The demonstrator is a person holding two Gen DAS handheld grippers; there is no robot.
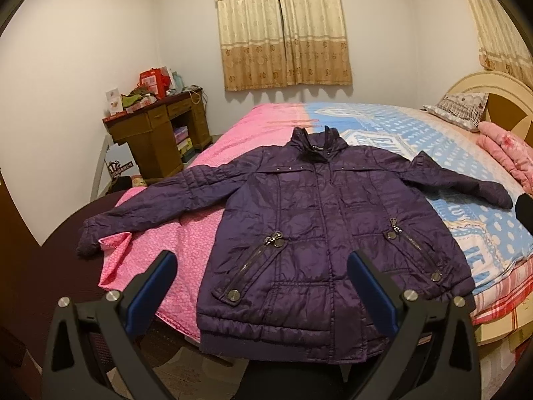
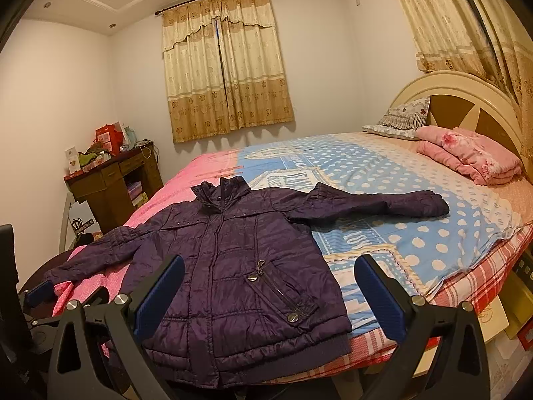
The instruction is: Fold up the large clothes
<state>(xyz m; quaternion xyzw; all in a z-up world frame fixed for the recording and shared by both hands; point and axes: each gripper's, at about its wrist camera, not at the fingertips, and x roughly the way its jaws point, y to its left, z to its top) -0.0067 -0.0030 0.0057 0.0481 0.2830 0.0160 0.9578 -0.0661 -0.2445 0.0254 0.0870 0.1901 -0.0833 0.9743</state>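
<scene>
Jacket (image 1: 299, 233) flat on bed (image 1: 466, 233), ahead of both claws, collar far end. Desk (image 1: 160, 133) far left beside bed. Pillow (image 2: 403, 116), folded blanket (image 2: 473, 156) far right by headboard (image 2: 466, 100).

Both grippers look alike. The left gripper (image 1: 261, 271) has a matte black frame with triangular cut-outs, blue pads on the jaws and round silver screws along the lower frame. The right gripper (image 2: 269, 275) shows the same black arms, blue pads and silver screws.

Jacket (image 1: 299, 220) quilted, slight sheen, metal zips; bedsheet (image 1: 416, 140) matt cotton; desk (image 1: 156, 126) wood.
</scene>
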